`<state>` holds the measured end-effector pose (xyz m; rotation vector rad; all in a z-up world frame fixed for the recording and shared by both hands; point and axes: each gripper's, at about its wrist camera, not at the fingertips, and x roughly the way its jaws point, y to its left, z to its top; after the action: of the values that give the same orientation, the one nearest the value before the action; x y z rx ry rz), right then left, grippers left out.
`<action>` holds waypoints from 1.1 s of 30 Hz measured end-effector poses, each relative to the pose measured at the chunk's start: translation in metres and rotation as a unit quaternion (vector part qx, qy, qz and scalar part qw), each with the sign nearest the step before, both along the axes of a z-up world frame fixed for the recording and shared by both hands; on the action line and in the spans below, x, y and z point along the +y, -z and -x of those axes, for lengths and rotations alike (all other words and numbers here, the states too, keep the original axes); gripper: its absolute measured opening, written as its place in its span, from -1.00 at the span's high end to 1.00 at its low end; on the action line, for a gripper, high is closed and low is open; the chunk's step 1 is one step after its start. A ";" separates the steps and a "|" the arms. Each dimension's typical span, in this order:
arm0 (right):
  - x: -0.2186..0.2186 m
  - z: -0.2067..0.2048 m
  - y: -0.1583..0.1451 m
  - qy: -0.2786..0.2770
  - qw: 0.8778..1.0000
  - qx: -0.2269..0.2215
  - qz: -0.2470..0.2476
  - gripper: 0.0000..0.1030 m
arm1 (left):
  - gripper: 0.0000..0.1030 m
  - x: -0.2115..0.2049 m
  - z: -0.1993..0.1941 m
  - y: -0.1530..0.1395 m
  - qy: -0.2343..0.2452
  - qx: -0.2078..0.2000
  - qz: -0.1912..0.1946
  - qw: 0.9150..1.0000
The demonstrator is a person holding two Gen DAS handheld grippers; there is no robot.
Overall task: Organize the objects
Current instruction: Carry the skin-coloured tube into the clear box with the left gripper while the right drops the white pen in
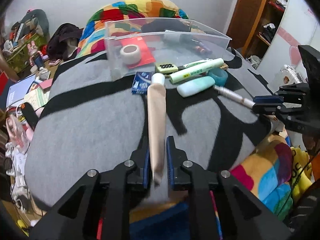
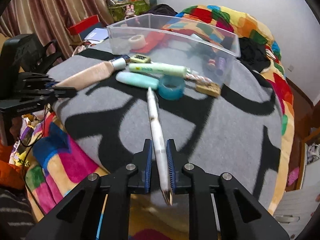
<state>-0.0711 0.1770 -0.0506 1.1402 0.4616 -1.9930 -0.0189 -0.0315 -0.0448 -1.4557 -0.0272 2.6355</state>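
My left gripper (image 1: pixel 158 152) is shut on a beige tube with a white cap (image 1: pixel 157 108), held lengthwise over the grey and black blanket (image 1: pixel 90 120); the tube also shows in the right wrist view (image 2: pixel 88 76). My right gripper (image 2: pixel 159 152) is shut on a white pen (image 2: pixel 157 132), also seen in the left wrist view (image 1: pixel 234 96). A clear plastic bin (image 1: pixel 168 34) stands beyond, holding a tape roll (image 1: pixel 130 53) and a red card (image 1: pixel 142 50). Loose items lie before it: green highlighter (image 1: pixel 196 71), mint case (image 1: pixel 196 86), teal ring (image 1: pixel 218 76), blue packet (image 1: pixel 141 82).
A colourful quilt (image 1: pixel 140 8) lies behind the bin and along the bed's near edge (image 2: pixel 60 160). Clutter covers the floor at the left (image 1: pixel 24 92). A wooden shelf (image 1: pixel 262 16) stands at the right. A small block on a rope (image 2: pixel 208 88) lies by the bin.
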 end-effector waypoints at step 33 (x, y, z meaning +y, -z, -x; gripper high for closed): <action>0.005 0.048 -0.062 0.115 0.981 0.024 0.155 0.76 | 0.86 -0.013 0.030 -0.060 -0.052 0.107 -0.064 0.991</action>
<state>-0.1191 0.1821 0.0114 0.9860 0.0367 -2.2017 -0.0484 -0.0446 0.0148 -1.1564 -0.2515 2.7998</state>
